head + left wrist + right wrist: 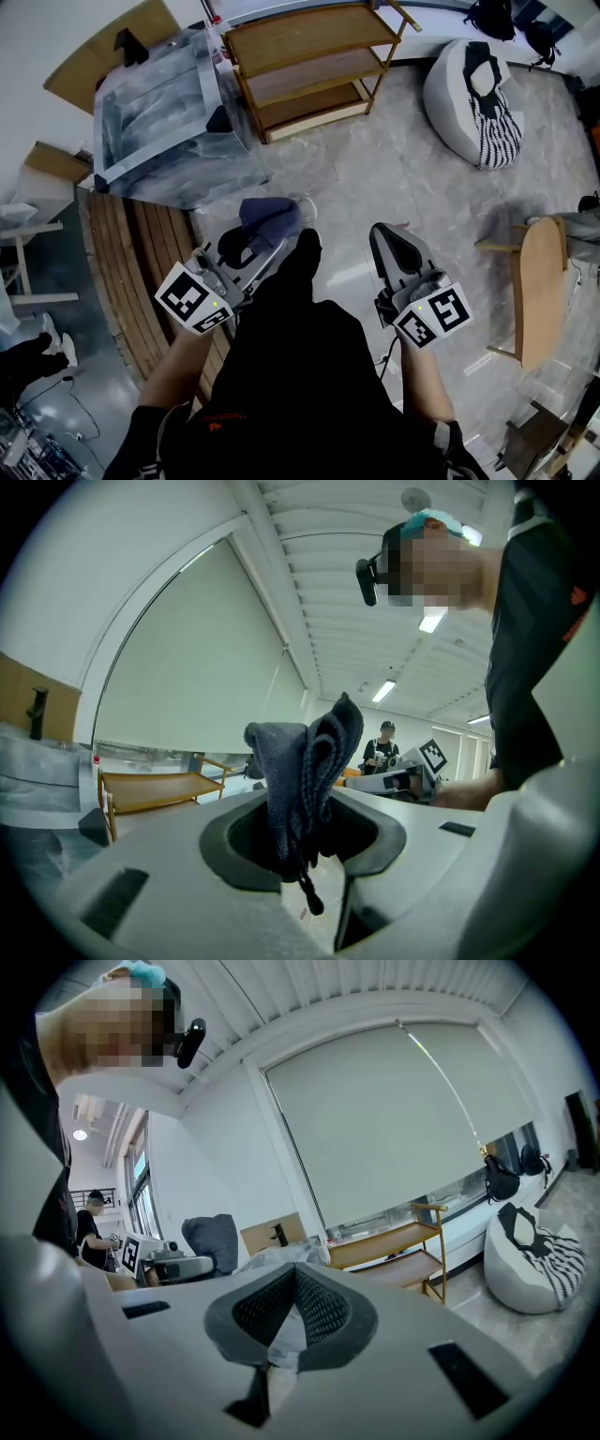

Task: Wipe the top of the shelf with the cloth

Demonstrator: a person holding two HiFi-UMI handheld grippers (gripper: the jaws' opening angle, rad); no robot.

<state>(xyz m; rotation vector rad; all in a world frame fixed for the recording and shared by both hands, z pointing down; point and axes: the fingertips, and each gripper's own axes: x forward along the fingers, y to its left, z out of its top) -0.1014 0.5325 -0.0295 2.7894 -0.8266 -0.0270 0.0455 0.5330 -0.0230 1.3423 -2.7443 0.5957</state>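
left gripper [251, 238]: clamped on cloth [272, 216] | right gripper [389, 240]: jaws together

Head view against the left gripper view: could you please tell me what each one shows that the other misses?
Only the head view shows the beanbag and the wooden chair. Only the left gripper view shows the ceiling lights and the blind. Both show the cloth clamped in the left gripper, the shelf ahead, and the right gripper.
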